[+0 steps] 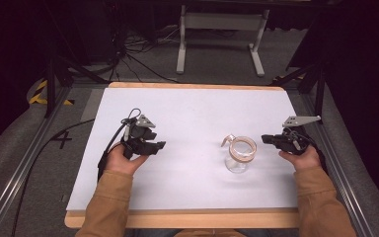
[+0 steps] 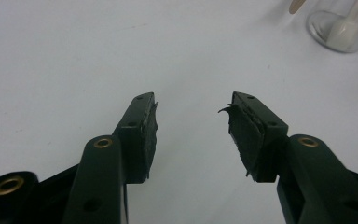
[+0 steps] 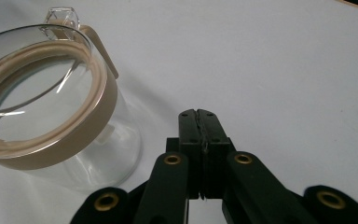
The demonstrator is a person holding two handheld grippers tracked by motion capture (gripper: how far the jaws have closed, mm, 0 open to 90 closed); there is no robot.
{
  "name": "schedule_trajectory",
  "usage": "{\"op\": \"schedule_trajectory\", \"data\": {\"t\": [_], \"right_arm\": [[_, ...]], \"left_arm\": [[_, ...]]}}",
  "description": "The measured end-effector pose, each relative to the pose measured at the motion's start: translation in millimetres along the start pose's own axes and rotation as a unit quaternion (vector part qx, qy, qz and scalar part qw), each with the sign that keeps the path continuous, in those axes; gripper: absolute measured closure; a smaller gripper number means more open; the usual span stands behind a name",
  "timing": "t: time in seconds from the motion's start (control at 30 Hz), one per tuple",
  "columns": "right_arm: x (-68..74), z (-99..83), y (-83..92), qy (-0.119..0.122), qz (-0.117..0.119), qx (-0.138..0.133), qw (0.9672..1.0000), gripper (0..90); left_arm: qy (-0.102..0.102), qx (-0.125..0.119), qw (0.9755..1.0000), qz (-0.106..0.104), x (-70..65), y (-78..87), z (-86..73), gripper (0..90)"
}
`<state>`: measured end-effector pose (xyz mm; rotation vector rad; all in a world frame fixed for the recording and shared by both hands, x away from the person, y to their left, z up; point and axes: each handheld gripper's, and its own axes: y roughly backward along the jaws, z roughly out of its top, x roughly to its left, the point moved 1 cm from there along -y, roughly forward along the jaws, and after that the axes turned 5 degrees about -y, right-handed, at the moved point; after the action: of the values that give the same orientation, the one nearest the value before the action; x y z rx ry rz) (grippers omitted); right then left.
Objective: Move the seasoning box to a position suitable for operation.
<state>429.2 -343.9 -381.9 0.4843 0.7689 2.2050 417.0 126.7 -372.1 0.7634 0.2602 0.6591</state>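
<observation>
Two tongs hover over the white worktop point(image 1: 187, 108). Left tongs point(image 1: 159, 146): jaws spread wide, holding nothing. Right tongs point(image 1: 266, 139): jaws pressed together, empty, just beside the glass jar point(image 1: 240, 154), which stands upright right of centre. Grey floor point(image 1: 217, 57) with cables surrounds the worktop.

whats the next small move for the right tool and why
Probably open the right tool first: its jaws are pressed shut on nothing, and the glass jug stands apart from it on the table, so it cannot take the tan rim as it is.
</observation>
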Motion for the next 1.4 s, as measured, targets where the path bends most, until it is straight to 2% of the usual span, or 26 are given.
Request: {"op": "schedule_trajectory", "data": {"t": [0.1,0.27,0.4,0.53,0.97,1.33,1.4], "right_arm": [[1.5,-0.2,-2.2,-0.001,0.002,0.002,1.0000,89.5],[5.5,-0.2,-9.6,0.006,0.011,0.007,0.9999,89.5],[10.1,-1.3,-17.8,0.012,0.023,0.014,0.9996,89.4],[13.5,-2.5,-25.4,0.020,0.030,0.024,0.9990,89.4],[22.1,-5.9,-41.0,0.035,0.043,0.062,0.9965,89.4],[26.6,-6.4,-39.1,0.031,0.039,0.069,0.9964,89.6],[28.1,-6.6,-39.0,0.030,0.040,0.070,0.9963,89.6]], "left_arm": [[0.009,-0.008,0.9999,-0.002,-2.3,0.8,0.7,51.5],[0.005,-0.015,0.9998,-0.007,-5.5,4.1,3.0,51.5],[-0.013,-0.024,0.9995,-0.012,-8.2,8.4,6.8,51.1],[-0.013,-0.029,0.9994,-0.015,-12.2,8.8,8.2,50.9],[-0.014,-0.020,0.9995,-0.018,-13.4,5.7,8.5,50.9],[-0.013,-0.025,0.9994,-0.020,-11.6,3.2,9.4,50.8],[-0.011,-0.018,0.9995,-0.023,-11.6,2.3,10.6,50.6]]}}
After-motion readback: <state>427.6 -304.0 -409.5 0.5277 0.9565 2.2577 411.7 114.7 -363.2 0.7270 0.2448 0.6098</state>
